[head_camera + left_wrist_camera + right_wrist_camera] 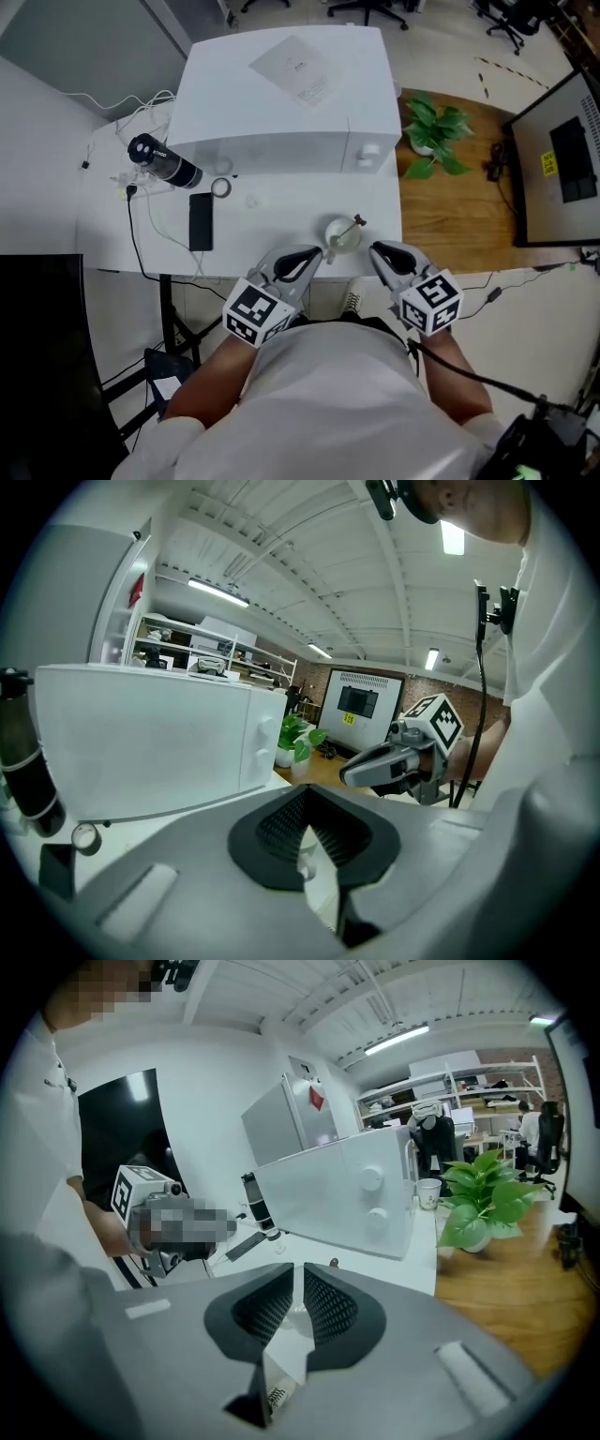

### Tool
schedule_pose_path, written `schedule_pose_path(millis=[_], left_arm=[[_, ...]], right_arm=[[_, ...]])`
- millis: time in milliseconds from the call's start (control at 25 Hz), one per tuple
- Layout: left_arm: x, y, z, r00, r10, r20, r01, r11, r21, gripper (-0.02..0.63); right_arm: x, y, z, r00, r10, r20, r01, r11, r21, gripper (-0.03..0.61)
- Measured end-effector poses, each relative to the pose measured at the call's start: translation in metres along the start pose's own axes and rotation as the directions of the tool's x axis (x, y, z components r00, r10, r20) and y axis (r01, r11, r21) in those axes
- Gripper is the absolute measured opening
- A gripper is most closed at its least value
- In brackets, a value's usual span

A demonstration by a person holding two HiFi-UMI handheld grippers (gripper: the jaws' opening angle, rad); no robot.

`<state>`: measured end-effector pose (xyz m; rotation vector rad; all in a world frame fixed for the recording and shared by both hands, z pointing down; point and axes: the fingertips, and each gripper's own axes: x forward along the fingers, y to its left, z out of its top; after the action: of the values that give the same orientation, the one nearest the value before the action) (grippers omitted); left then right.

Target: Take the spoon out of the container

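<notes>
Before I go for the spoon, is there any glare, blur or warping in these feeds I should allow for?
Head view: even light, sharp, but the clear container is faint against the white table. Left gripper view: strong fisheye bowing the microwave, dark corners, bright ceiling lights. Right gripper view: same warping, a mosaic patch at left, the plant in focus.

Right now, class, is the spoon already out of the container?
No, the spoon stands inside the clear container on the table, its handle leaning over the rim.
</notes>
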<state>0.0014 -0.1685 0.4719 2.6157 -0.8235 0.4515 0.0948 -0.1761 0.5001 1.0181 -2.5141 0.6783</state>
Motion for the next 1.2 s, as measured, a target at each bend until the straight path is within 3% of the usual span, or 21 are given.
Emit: schedule_pose_path(millis=[200,440,1200], left_arm=[[-0.001,0.01,-0.006,0.999,-0.035,-0.003,0.035,0.999,-0.015,0.004],[-0.001,0.023,-0.012,0.999,-0.043,-0.01,0.042,0.998,-0.04,0.005],[0.008,0.041,-0.028,0.998,-0.039,-0.046,0.034,0.995,-0.096,0.005]], right_arm=[[0.017,-0.015,-0.003,0.997,-0.068,-0.033,0.067,0.998,-0.008,0.068],[0.036,-0.03,-0.008,0.993,-0.093,-0.066,0.094,0.995,0.011,0.091],[0.076,-0.046,-0.026,0.989,-0.064,-0.131,0.069,0.997,0.038,0.108]])
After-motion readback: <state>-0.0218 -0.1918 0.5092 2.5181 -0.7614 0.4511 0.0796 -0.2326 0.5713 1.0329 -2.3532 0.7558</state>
